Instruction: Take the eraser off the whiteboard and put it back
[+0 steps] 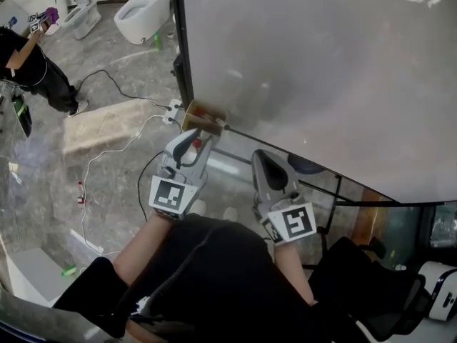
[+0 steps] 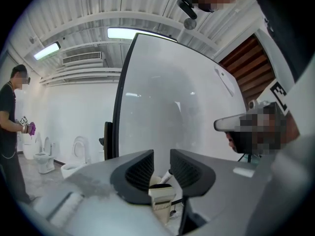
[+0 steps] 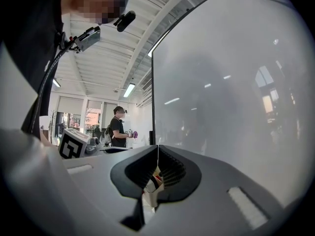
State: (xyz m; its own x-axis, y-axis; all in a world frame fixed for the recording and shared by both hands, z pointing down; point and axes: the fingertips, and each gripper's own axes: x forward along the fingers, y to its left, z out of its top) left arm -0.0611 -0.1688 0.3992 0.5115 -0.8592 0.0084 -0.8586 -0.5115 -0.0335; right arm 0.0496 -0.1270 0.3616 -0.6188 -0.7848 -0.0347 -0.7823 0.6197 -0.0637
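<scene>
Left gripper (image 2: 161, 157) jaws closing, nothing seen between them; shallow bite may drop eraser (image 1: 203, 116); right gripper (image 3: 157, 154) closed, empty.

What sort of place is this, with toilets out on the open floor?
Likely a showroom or test hall: toilets stand on an open stone floor, near a big whiteboard, under strip lights.
</scene>
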